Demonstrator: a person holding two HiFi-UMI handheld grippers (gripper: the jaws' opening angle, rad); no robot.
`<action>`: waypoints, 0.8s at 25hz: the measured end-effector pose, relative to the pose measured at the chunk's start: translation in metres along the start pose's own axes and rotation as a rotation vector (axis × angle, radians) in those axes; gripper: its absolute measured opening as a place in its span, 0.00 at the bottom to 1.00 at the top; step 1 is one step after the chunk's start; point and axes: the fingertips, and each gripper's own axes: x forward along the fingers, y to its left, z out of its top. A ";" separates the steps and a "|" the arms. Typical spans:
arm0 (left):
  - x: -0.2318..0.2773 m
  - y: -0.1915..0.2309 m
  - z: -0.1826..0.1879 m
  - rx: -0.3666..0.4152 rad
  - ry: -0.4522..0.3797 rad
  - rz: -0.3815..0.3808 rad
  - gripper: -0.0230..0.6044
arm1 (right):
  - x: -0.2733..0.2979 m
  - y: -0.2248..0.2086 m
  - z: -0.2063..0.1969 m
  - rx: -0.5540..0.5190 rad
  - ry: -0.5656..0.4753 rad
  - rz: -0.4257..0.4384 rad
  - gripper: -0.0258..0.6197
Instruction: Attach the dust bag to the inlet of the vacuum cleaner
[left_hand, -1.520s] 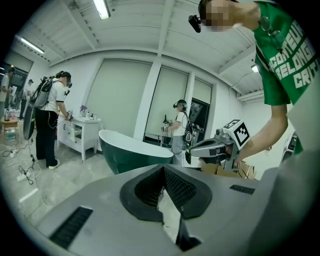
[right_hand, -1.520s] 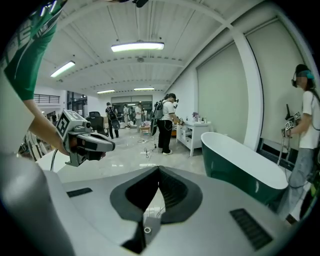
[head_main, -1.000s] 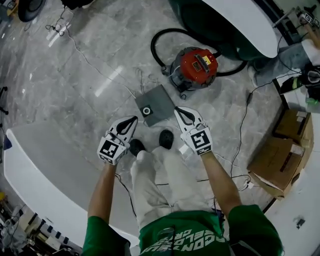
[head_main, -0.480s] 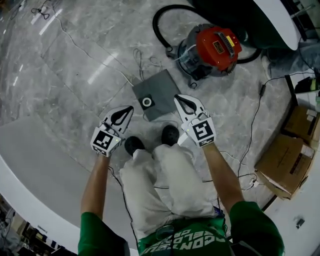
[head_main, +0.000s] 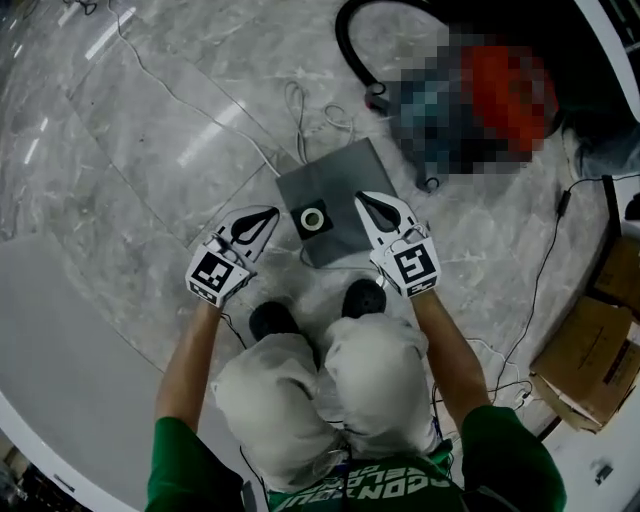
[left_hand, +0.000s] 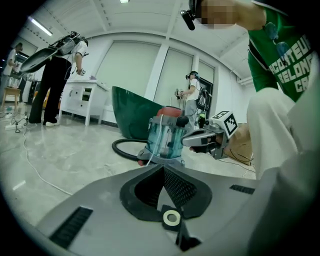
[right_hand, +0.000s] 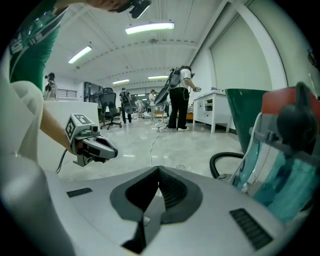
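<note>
Marble floor (head_main: 150, 160) holds the dust bag (head_main: 345, 180), apart from the vacuum cleaner (head_main: 480, 95): nothing attached yet. Left gripper (head_main: 268, 214) and right gripper (head_main: 364, 199) flank the bag, fingers closed, empty.

Vacuum cleaner (right_hand: 280, 165) cut off at right edge. Dust bag (head_main: 345, 185) corner apparently hidden beneath right gripper (head_main: 361, 197).

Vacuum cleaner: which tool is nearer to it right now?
Right. The right tool is over the dust bag, on the side toward the vacuum cleaner; the left tool is past the bag's opposite edge, farther off.
</note>
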 end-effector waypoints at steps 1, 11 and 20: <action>0.006 0.003 -0.015 0.003 -0.002 -0.008 0.04 | 0.010 0.000 -0.013 0.000 -0.006 0.001 0.05; 0.035 0.005 -0.121 0.033 0.008 -0.064 0.04 | 0.057 0.034 -0.106 0.011 -0.032 0.015 0.05; 0.035 -0.005 -0.137 0.031 0.003 -0.065 0.04 | 0.071 0.083 -0.136 -0.015 0.009 0.095 0.05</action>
